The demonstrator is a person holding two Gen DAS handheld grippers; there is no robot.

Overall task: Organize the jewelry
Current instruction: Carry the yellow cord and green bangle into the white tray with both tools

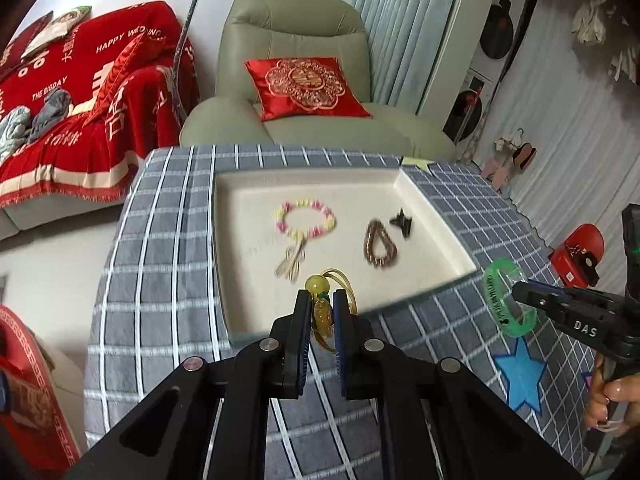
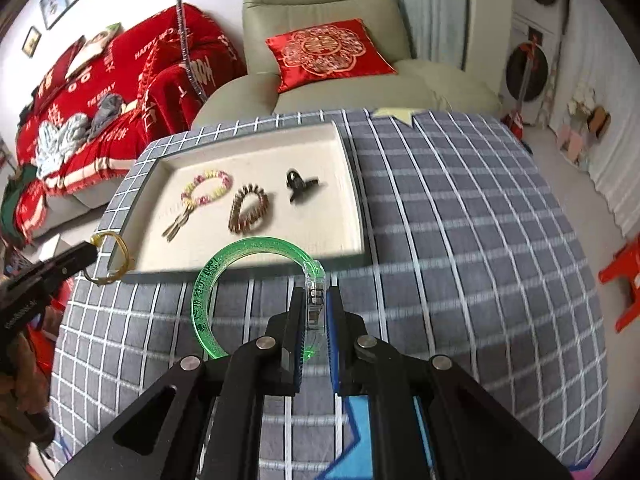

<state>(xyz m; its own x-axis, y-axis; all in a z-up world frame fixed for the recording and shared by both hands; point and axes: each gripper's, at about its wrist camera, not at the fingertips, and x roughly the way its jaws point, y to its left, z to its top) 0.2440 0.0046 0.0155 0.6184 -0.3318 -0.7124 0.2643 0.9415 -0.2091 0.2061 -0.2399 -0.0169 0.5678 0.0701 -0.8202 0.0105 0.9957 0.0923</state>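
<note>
At the far left stands a sofa under a red blanket [image 1: 80, 112] printed with white lettering, and next to it a pale green armchair [image 1: 296, 40] carrying a red embroidered cushion [image 1: 306, 88]. In front of them the counter [image 1: 160, 248] is covered by a grey cloth with a white grid, and on it sits a shallow cream tray [image 1: 248, 288]. Inside the tray, from left to right, lie a pink and yellow bead bracelet [image 1: 306, 218] with a pale tassel, a brown bead bracelet [image 1: 379, 245], and a small dark clip [image 1: 402, 222], each apart from the others. At the tray's near edge the left tongs [image 1: 322, 312] are closed on a yellow beaded piece [image 1: 322, 300]: a round amber bead sticks up just above the pads, and a thin yellow cord loop hangs off to the side. The piece is lifted clear of the cloth, over the tray's near rim. To the right of the tray, the right tongs [image 2: 316, 308] are clamped on the clear clasp section of a translucent green bangle [image 2: 208, 280], which is held in the air above the cloth, just outside the tray's near right corner. Below that bangle a blue star patch [image 1: 522, 376] lies flat on the cloth, and a person's hand [image 1: 612, 400] grips the right handle at the far right edge.
</note>
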